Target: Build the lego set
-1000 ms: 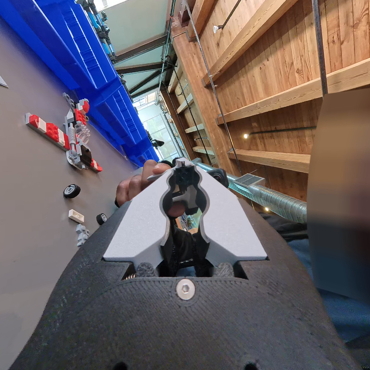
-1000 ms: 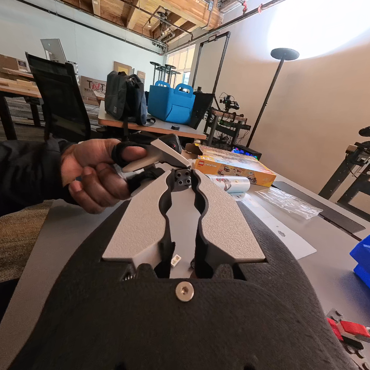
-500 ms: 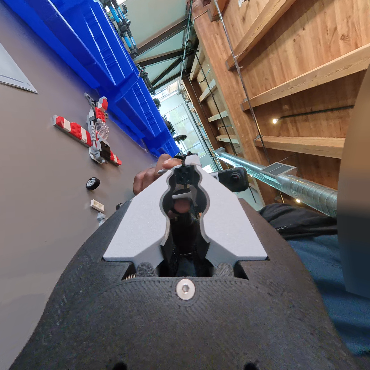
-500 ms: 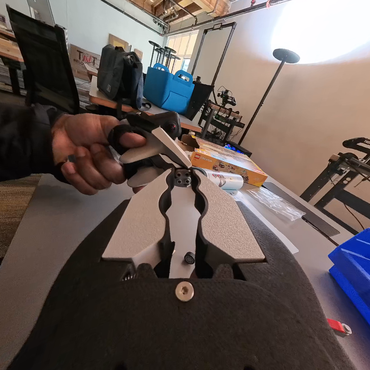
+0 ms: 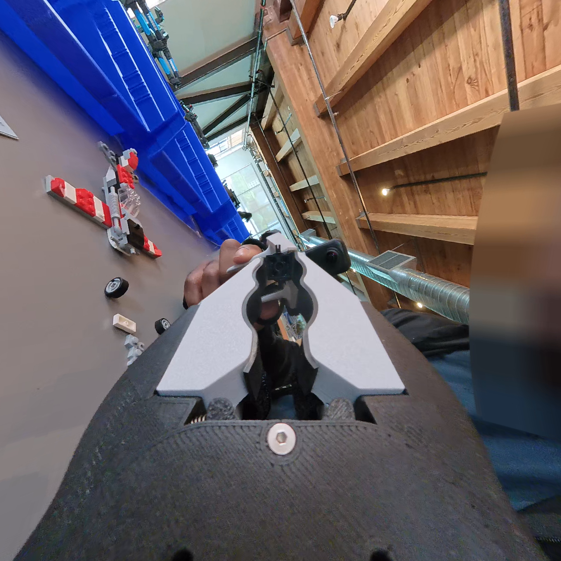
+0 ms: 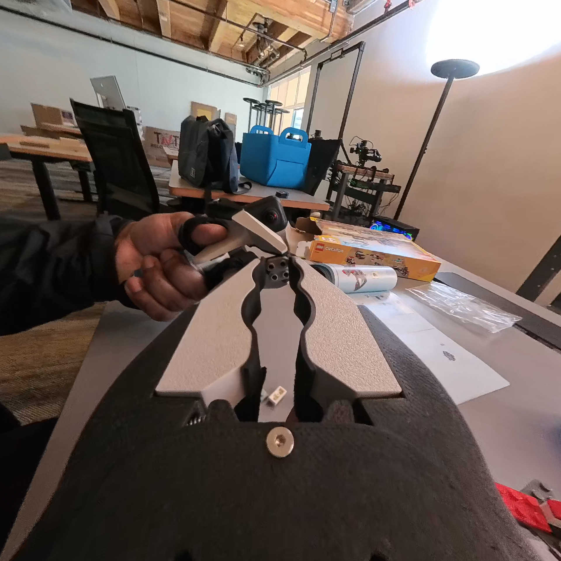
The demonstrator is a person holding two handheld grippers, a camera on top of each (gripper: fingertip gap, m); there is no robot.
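Presently, mid-air above the grey counter (image 5: 45, 303): small dark grey studded brick (image 5: 278, 267) pinched by left claw (image 5: 278, 268), right claw (image 6: 277, 268) clamping it too, seemingly for mating; red-white lego plane (image 5: 115, 206) lies apart, awaiting it.

Both views bright, daylit. Right wrist view: blown-out white glare upper right above floor lamp (image 6: 454, 70) — wall (image 6: 485, 170) below washed warm. Left wrist view: small spot lights (image 5: 385, 191) glow on wooden ceiling (image 5: 409, 100); window (image 5: 258, 194) at centre overexposed. Strong fisheye bending at edges; near black housing soft — lower right corner of right wrist view smeared.
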